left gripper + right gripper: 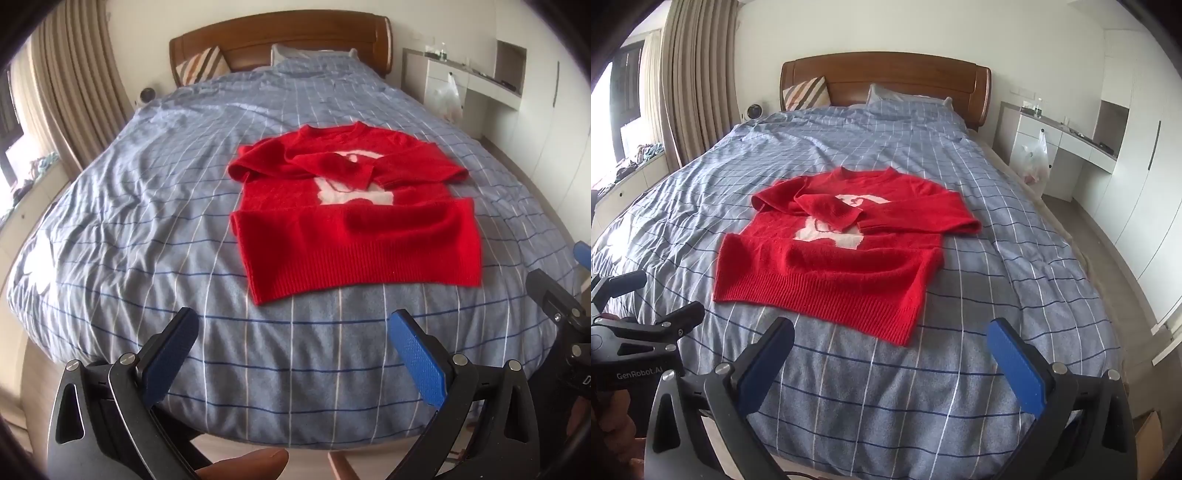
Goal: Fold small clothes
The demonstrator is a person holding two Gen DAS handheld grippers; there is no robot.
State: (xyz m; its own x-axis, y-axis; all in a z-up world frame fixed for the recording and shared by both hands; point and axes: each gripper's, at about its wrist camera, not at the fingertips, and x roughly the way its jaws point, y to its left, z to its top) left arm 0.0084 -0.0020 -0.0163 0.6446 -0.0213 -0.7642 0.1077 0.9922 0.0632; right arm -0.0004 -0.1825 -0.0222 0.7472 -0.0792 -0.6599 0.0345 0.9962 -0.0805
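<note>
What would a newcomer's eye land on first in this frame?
The bright red sweater with a white design, lying on the blue checked duvet with both sleeves folded across its chest. Next, the open left gripper and right gripper low in the foreground, both empty and short of its ribbed hem.

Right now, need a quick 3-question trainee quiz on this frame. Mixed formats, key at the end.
1. True or false: both sleeves of the red sweater are already folded in across its chest.
2. What state are the left gripper and right gripper in? A) both open and empty B) both shut on the hem C) one holds a sleeve
3. Fill in: the sweater lies on a blue checked ____, with its ribbed hem toward the cameras.

Key: 1 true; 2 A; 3 duvet
</note>
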